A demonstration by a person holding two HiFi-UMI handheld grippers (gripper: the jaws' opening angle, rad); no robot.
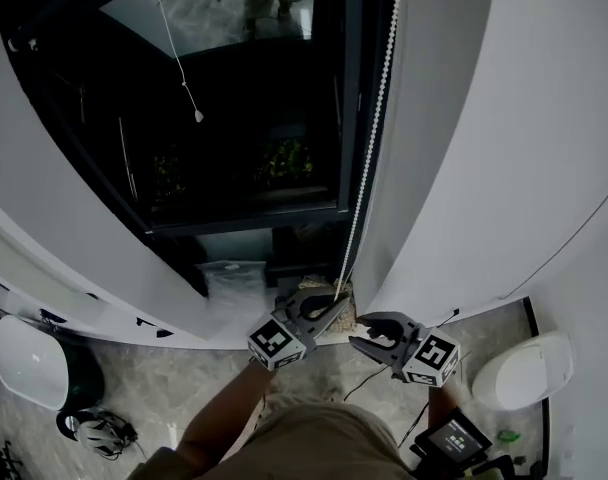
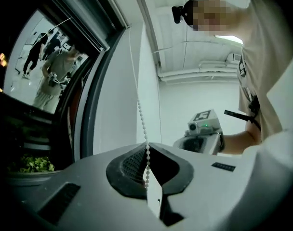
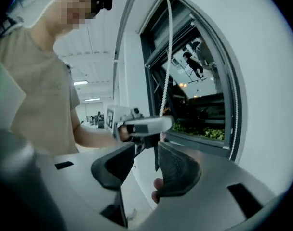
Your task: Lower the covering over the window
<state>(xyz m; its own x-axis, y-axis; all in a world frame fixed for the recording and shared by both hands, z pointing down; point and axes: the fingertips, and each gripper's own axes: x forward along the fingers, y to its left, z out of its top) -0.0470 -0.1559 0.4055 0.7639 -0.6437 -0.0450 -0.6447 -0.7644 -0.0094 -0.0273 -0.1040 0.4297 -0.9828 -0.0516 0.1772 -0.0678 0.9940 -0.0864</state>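
A white bead chain (image 1: 376, 118) hangs down the right side of the dark window (image 1: 234, 118), beside the white wall. My left gripper (image 1: 329, 306) is at the chain's low end. In the left gripper view its jaws (image 2: 147, 153) are shut on the bead chain (image 2: 140, 119), which runs up from between the pads. My right gripper (image 1: 364, 330) hovers just to the right of the left one and slightly lower. It stands open (image 3: 144, 153) with nothing between its pads, and the chain (image 3: 165, 81) hangs beyond it, above the left gripper (image 3: 141, 125).
A second thin cord with a small toggle (image 1: 197, 116) dangles in front of the glass. On the floor lie a white round object (image 1: 29, 363) at the left, another white object (image 1: 524, 368) at the right and a small screen device (image 1: 452, 438). The window sill (image 1: 234, 278) is close ahead.
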